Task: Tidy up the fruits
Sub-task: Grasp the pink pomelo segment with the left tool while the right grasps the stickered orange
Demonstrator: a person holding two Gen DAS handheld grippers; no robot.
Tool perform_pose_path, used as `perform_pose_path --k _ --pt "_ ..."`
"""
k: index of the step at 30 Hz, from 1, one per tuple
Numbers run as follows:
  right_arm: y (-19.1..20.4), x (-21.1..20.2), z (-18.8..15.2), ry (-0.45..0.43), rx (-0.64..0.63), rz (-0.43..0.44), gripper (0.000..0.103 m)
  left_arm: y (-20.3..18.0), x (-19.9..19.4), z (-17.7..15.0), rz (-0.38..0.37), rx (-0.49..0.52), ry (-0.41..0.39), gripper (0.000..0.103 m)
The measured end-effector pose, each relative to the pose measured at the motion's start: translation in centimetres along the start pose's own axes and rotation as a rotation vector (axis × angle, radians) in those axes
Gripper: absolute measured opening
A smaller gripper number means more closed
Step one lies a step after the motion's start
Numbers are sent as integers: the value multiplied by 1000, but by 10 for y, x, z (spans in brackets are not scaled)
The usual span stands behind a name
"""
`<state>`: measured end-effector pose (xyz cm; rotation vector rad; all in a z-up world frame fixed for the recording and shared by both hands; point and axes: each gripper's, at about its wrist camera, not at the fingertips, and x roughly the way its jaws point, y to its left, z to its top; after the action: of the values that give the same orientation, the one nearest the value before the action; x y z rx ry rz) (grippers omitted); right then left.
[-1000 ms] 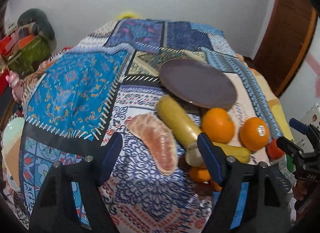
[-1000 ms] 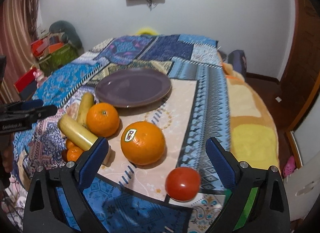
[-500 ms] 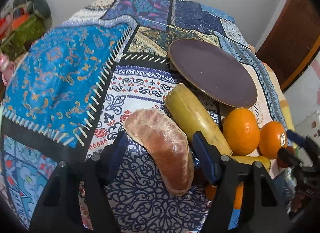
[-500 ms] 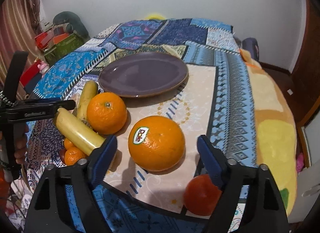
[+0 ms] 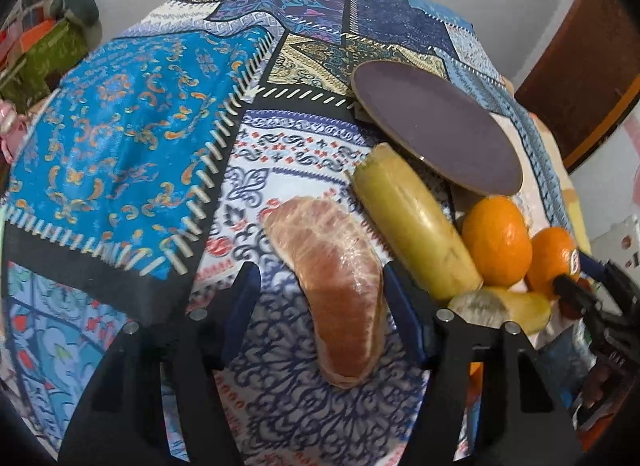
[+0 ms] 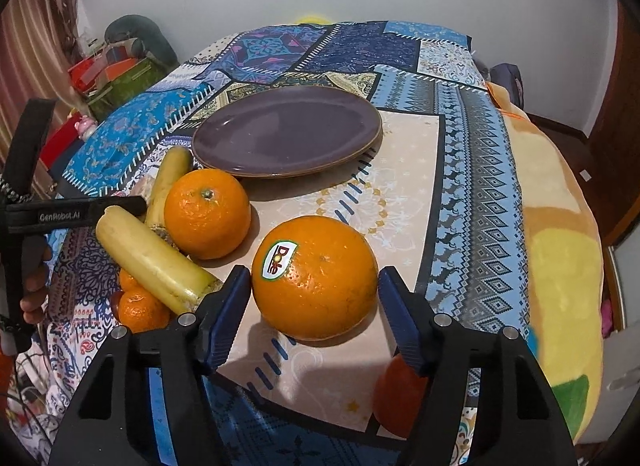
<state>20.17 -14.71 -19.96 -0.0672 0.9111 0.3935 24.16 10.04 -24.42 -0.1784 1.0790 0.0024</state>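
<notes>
While both claws have just been closing, neither grips yet. The left claw [image 5: 320, 298] straddles a peeled pomelo segment [image 5: 334, 286], a pale pink crescent with a fibrous, membrane-wrapped skin; its right pad lies at the segment's edge, though whether it touches I cannot tell, while clear patterned cloth shows between the fruit and the left pad. The right claw [image 6: 314, 290] brackets a large stickered orange [image 6: 316, 282], round, glossy and dimpled; the blue ridged pads stand just beside its flanks, and contact cannot be made out for certain.

All the fruit lies on a bed under a patchwork bedspread [image 6: 460, 169] of printed blue, cream and black panels. Beyond the stickered orange sits a smaller orange [image 6: 207, 213] with a green stem scar, touching two waxy yellow bananas [image 6: 152, 262] with cut ends. Two small mandarins [image 6: 140, 308] are half hidden under the nearer banana. A smooth, shallow purple plate [image 6: 286, 131] rests behind the fruit, bare.

A red tomato [image 6: 396, 402] is mostly covered by the right claw's finger. In the left wrist view the right claw's tips cut off the stickered orange's side, and the fisheye rim darkens the corners. A person's fingers [image 6: 34, 286] show at the left edge, partly cropped.
</notes>
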Motion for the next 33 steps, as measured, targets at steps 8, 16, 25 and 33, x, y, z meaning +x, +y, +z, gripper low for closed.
perform_pose_path --k 8,16,25,33 --pt "2 1 0 11 -1 -5 62 2 2 -5 -8 7 28 62" --pt "-1 3 2 27 8 7 64 -7 17 3 2 54 25 46" --pt "0 8 4 37 6 13 64 -5 7 1 -18 32 10 44" --pt "-2 -6 8 10 29 -3 63 -13 -41 2 -8 55 -97 44"
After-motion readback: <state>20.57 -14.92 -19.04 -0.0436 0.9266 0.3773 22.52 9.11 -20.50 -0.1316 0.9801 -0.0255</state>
